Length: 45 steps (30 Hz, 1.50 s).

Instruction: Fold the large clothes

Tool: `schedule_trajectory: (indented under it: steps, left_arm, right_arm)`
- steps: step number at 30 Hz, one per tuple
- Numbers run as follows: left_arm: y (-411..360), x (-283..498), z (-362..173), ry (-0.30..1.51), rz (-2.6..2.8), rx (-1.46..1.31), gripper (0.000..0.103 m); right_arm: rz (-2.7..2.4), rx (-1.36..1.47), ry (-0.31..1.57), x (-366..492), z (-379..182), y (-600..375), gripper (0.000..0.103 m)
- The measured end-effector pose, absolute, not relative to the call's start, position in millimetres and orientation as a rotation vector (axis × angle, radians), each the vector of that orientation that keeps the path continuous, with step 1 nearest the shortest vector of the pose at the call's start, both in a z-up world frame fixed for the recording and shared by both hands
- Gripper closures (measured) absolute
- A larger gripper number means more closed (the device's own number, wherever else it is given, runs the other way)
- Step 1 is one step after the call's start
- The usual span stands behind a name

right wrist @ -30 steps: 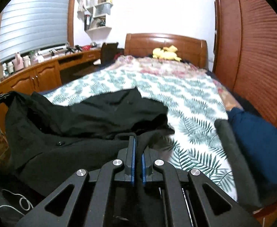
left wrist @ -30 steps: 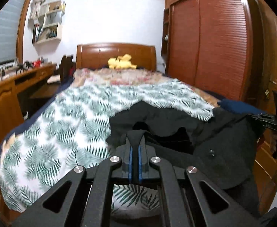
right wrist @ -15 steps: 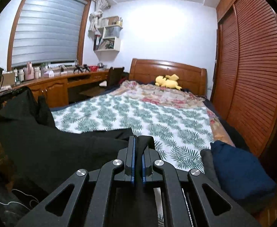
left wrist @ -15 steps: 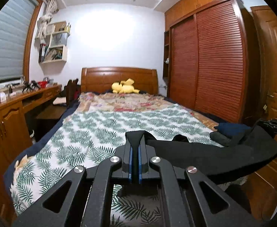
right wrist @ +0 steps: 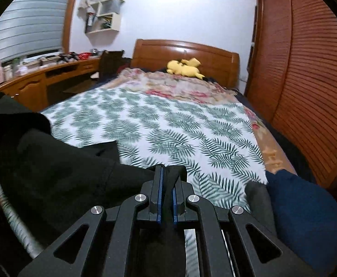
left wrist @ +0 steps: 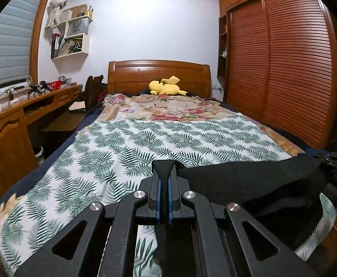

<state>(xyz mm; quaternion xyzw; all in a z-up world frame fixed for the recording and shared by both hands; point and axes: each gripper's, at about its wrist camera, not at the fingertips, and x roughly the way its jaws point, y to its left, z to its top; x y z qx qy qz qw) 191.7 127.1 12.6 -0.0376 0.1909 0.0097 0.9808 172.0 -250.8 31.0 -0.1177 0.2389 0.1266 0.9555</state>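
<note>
A large black garment (left wrist: 260, 180) hangs stretched between my two grippers over the near end of the bed. In the left wrist view my left gripper (left wrist: 164, 170) is shut on one corner of the cloth, which runs off right to the other gripper (left wrist: 332, 159) at the frame edge. In the right wrist view my right gripper (right wrist: 167, 173) is shut on another corner, and the garment (right wrist: 53, 161) sags away to the left, its lower part draping onto the leaf-print sheet (right wrist: 168, 120).
A navy bundle (right wrist: 306, 219) and a grey cloth (right wrist: 258, 196) lie at the bed's near right corner. A yellow plush toy (left wrist: 166, 87) sits by the headboard. A wooden desk (left wrist: 11, 124) runs along the left, and a slatted wardrobe (left wrist: 283, 69) stands on the right.
The black garment, spread on the bed a second ago, has been lifted off it and pulled taut between both grippers. Both grippers stayed shut on it while moving.
</note>
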Motion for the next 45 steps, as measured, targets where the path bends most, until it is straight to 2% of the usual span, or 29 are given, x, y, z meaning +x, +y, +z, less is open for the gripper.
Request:
schedule_trajectory:
  steps: [7,9,12,14,15,16,17,18,20,22,33,45]
  left_arm:
    - [135.4,241.1,-13.3,0.392,0.012,-0.128,0.098]
    - [139.3,248.7,-25.3,0.407,0.009,-0.160,0.098]
    - [136.0,256.4,-39.2,0.435,0.004,-0.145,0.098]
    - [132.3,264.8,-42.2,0.463,-0.012,-0.126,0.094]
    - [130.1,266.9,-43.3,0.473,-0.025,-0.119,0.092]
    - [128.1,269.5,-43.9,0.477,-0.036,-0.116,0.085]
    - [126.3,269.6,-45.6,0.476,-0.037,-0.114,0.073]
    - [126.4,269.9,-46.4,0.473,-0.035,-0.109,0.066]
    - [123.5,268.8,-48.4,0.479,-0.046,-0.105,0.040]
    - [118.9,265.4,-51.6,0.479,-0.071,-0.103,0.022]
    - [106.7,252.4,-75.5,0.522,-0.125,-0.035,0.021]
    - [98.7,259.4,-98.8,0.571,-0.194,-0.077,0.021]
  right_arm:
    - [0.244,-0.274,0.570,238.7,6.1,-215.0,0.098]
    - [0.237,-0.275,0.605,250.9,-1.1,-210.3,0.095]
    - [0.223,-0.257,0.627,252.2,-6.3,-207.1,0.082]
    - [0.201,-0.266,0.616,251.8,-3.6,-201.3,0.048]
    - [0.189,-0.270,0.601,251.5,-1.6,-201.0,0.044]
    - [0.178,-0.273,0.586,247.7,2.8,-199.0,0.041]
    - [0.172,-0.276,0.580,246.9,3.2,-196.9,0.039]
    - [0.177,-0.281,0.577,243.7,7.7,-192.3,0.039]
    - [0.210,-0.293,0.572,237.8,5.9,-179.8,0.039]
    - [0.265,-0.315,0.582,228.5,5.5,-162.3,0.038]
    - [0.454,-0.436,0.682,207.8,-22.3,-83.8,0.038]
    - [0.332,-0.445,0.770,278.9,-24.6,-91.2,0.038]
